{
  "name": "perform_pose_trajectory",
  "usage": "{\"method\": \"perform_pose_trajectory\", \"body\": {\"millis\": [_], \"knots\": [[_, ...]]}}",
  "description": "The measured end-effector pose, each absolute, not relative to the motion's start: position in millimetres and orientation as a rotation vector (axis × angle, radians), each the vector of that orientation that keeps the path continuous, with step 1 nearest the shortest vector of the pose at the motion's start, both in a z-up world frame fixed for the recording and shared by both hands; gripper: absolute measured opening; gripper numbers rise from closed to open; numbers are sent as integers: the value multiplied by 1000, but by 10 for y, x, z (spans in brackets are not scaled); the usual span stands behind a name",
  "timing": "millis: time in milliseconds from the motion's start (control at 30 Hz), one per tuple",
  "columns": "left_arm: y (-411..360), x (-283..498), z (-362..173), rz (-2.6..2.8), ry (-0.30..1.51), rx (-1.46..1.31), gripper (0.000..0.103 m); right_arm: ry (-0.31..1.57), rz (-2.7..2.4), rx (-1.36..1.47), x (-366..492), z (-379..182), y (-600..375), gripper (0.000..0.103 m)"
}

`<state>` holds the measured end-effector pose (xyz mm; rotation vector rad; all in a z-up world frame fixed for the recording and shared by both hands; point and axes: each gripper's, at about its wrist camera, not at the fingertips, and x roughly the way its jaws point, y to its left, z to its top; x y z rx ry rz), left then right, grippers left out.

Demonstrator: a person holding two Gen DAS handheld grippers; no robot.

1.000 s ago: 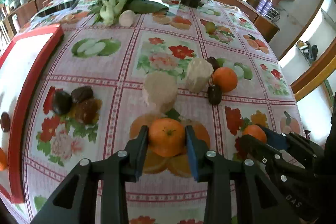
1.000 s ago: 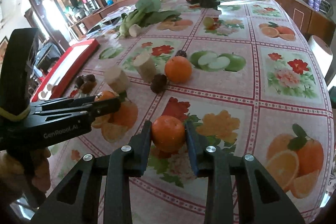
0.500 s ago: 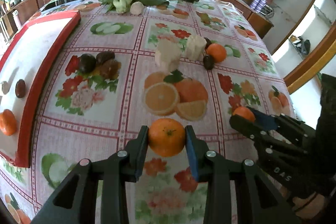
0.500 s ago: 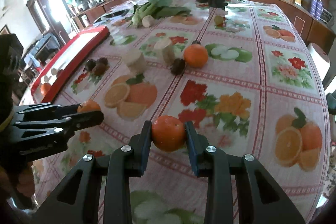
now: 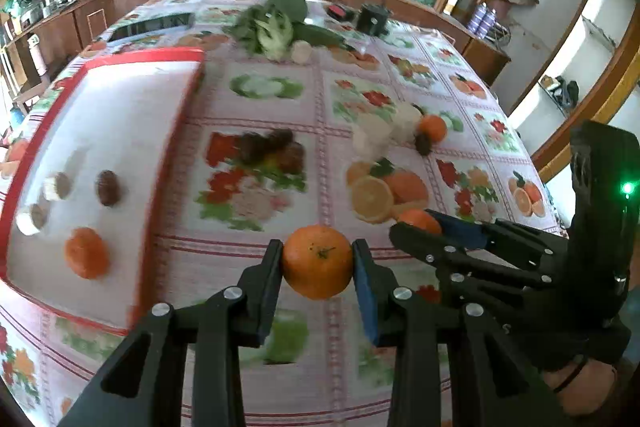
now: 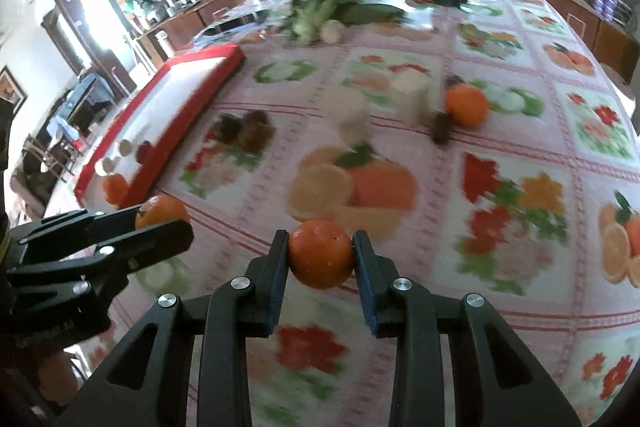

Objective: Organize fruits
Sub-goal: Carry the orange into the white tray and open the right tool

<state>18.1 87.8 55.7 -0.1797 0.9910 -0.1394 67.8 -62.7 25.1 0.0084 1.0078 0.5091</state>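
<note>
Red-rimmed tray (image 5: 176, 115) waiting on the left, one orange (image 5: 86, 253) already inside, likely the drop spot. Left gripper (image 5: 318, 263) pinching an orange (image 5: 318, 261) above the tablecloth (image 5: 256, 95); right gripper (image 6: 322, 259) clamped on another orange (image 6: 322, 259), both carried clear of the cloth.

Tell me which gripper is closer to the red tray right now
Left. The left gripper, shut on an orange, sits just beside the red tray. The right gripper, holding another orange, is farther out over the tablecloth.
</note>
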Motion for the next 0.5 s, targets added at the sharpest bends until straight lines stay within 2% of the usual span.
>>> {"method": "perform_pose_trajectory", "body": {"millis": [500], "knots": [[2161, 268, 779, 35, 919, -243, 37, 931, 654, -108, 835, 547, 704, 31]]}}
